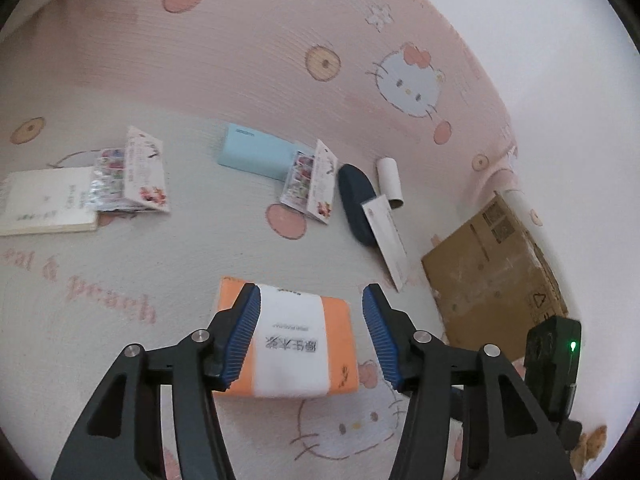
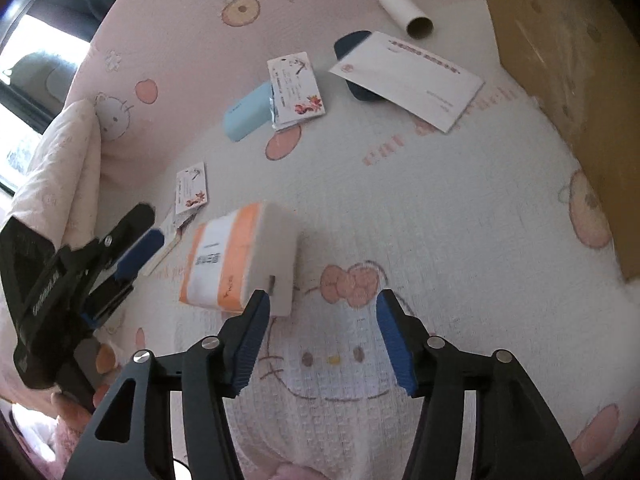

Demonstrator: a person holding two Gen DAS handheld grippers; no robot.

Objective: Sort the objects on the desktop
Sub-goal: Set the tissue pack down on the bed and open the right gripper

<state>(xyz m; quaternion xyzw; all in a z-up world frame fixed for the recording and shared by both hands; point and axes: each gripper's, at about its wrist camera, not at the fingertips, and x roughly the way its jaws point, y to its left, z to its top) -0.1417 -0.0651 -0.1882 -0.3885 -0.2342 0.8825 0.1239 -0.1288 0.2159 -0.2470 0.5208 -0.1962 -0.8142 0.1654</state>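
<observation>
The orange-and-white tissue pack (image 1: pixel 294 344) lies flat on the cartoon-cat blanket (image 1: pixel 248 80). It is framed by the left tongs (image 1: pixel 310 336), which are released; no pad contact is seen. The right tongs (image 2: pixel 320 340) are likewise released and empty, just beside the pack. Farther off lie a blue power bank (image 1: pixel 250 152), an envelope (image 2: pixel 408 80) and a cardboard tube (image 2: pixel 406 12).

Left tongs (image 1: pixel 310 330), right tongs (image 2: pixel 320 330): black frames, ribbed blue pads, silver round screws.
</observation>
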